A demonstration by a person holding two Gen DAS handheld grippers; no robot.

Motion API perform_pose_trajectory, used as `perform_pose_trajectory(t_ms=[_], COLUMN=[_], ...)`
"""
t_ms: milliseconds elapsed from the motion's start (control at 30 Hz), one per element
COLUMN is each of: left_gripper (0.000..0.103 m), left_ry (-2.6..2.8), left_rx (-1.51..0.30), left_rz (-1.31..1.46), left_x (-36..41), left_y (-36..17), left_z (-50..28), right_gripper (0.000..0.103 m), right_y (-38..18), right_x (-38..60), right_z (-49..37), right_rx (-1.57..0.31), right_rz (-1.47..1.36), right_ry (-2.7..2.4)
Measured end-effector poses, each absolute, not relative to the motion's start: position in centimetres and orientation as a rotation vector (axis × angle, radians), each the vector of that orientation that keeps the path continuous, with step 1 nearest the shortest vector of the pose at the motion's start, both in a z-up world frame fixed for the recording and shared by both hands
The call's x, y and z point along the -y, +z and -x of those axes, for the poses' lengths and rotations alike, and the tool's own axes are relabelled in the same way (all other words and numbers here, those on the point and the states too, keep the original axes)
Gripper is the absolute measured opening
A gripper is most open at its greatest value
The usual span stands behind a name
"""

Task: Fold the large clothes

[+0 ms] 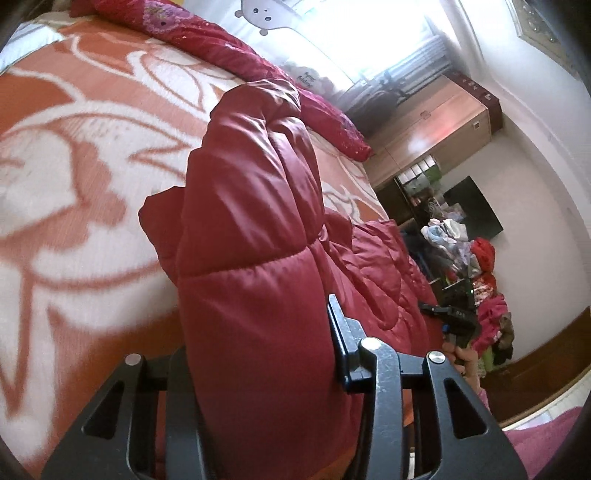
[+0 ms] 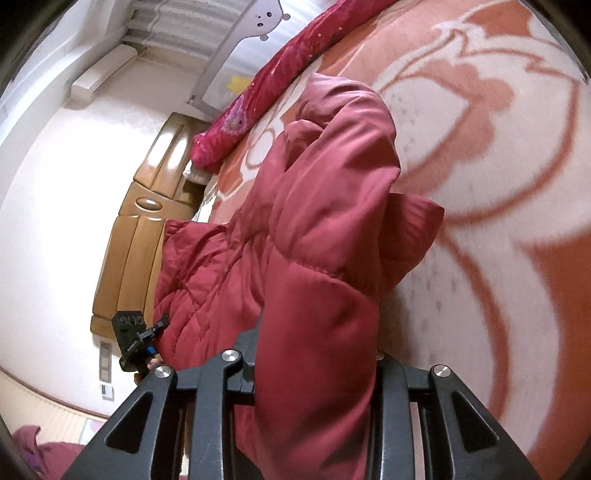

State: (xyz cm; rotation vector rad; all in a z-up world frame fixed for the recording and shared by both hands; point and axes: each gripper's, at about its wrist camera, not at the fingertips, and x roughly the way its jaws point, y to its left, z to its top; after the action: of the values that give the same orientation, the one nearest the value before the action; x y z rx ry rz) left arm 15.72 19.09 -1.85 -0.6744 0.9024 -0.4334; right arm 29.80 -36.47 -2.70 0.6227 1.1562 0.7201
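A red quilted puffer jacket (image 1: pixel 251 206) is lifted off the bed by two bunched parts, one in each gripper. In the left wrist view my left gripper (image 1: pixel 258 332) is shut on a thick fold of it; the right finger (image 1: pixel 338 332) presses the fabric and the left finger is hidden behind it. In the right wrist view my right gripper (image 2: pixel 314 347) is shut on another fold of the jacket (image 2: pixel 325 177). The rest of the jacket sags between them. Each view shows the other gripper at the far side: right (image 1: pixel 454 317), left (image 2: pixel 136 339).
The bed carries an orange and white flowered blanket (image 1: pixel 92 122) (image 2: pixel 480 129). A crimson quilt (image 1: pixel 229 48) lies rolled along its far edge by a mesh bed rail (image 1: pixel 258 14). A wooden headboard (image 2: pixel 144 221), a wardrobe (image 1: pixel 432 125) and a clothes pile (image 1: pixel 476 266) stand beyond.
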Motion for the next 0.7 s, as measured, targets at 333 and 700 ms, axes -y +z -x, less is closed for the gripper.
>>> perform_pose_trajectory(t_ms=[333, 700], left_gripper=[0.039, 0.039], left_ry=[-0.417, -0.319], left_rx=[-0.89, -0.943], left_rz=[0.69, 0.682], left_x=[-19.2, -19.9], left_y=[-2.3, -6.5], left_z=[-10.2, -8.3], right_gripper=[0.031, 0.035], right_y=[-3.4, -5.9], right_x=[37.1, 38.0], right_z=[-23.5, -23.3], right_rx=[-1.137, -1.161], right_rz=[-0.654, -0.652], right_ry=[0.715, 0.65])
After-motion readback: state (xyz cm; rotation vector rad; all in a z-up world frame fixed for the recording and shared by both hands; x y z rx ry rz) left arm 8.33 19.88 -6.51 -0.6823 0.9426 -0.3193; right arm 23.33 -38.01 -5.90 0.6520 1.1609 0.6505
